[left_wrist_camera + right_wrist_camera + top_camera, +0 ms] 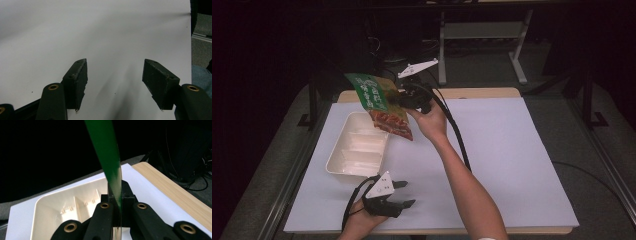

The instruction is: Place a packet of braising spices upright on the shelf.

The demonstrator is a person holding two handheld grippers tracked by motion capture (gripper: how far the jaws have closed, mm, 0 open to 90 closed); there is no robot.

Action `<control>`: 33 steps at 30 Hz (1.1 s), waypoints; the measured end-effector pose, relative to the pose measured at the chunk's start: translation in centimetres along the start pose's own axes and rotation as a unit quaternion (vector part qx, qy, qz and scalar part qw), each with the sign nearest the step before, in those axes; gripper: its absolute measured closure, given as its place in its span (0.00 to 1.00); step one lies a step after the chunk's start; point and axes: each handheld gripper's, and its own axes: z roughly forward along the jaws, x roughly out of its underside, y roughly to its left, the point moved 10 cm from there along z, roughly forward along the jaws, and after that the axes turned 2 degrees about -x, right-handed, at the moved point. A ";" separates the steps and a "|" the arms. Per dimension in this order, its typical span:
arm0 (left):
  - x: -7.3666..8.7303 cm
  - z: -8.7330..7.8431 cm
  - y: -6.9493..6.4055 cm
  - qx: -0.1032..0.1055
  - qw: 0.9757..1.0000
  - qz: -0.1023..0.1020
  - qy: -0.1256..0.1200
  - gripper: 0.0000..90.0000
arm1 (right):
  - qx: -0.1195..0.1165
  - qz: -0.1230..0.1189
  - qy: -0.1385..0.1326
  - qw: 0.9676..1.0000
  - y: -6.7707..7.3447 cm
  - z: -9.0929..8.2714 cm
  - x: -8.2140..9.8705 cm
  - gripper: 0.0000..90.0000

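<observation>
We took the white divided tray (357,147) as our landmark and worked outward from the near edge of the table.

Nearest to us, just in front of the tray's near right corner, our left gripper (404,194) hovered low over the white sheet (492,165) that covers the table. Its jaws stood well apart with nothing between them; in the left gripper view (115,82) only bare sheet lay between the two black pads. We judged it was parked there so as to stay clear of the tray while remaining close enough to steady it if needed.

The tray itself sat on the left part of the sheet, its compartments empty as far as we could see (62,212).

Beyond the tray, above its far right corner, our right gripper (404,97) held the snack packet (379,105) in the air. The jaws were pressed fully together on the packet's edge, and in the right gripper view (117,202) the green film (106,152) rose edge-on from between the closed pads. The packet hung tilted, green end up and toward the far left, red-orange end drooping over the tray's far rim. Pinching it by an edge seemed sensible to us: the flat pouch could then dangle freely and be lowered into a compartment.

Farthest off lay the wooden table edge (482,92).
</observation>
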 end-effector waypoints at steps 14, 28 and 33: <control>-0.1 0.0 -0.1 0.002 1.000 0.004 -0.002 0.39 | -0.016 -0.002 -0.019 1.000 -0.1 3.8 -1.4 1.00; -0.1 -0.1 -0.1 0.003 1.000 0.005 -0.004 0.39 | -0.022 0.023 -0.008 0.999 -0.9 8.4 -0.4 1.00; -0.2 -0.1 -0.2 0.003 1.000 0.006 -0.005 0.39 | -0.018 0.037 -0.020 0.999 -1.3 9.3 -0.3 1.00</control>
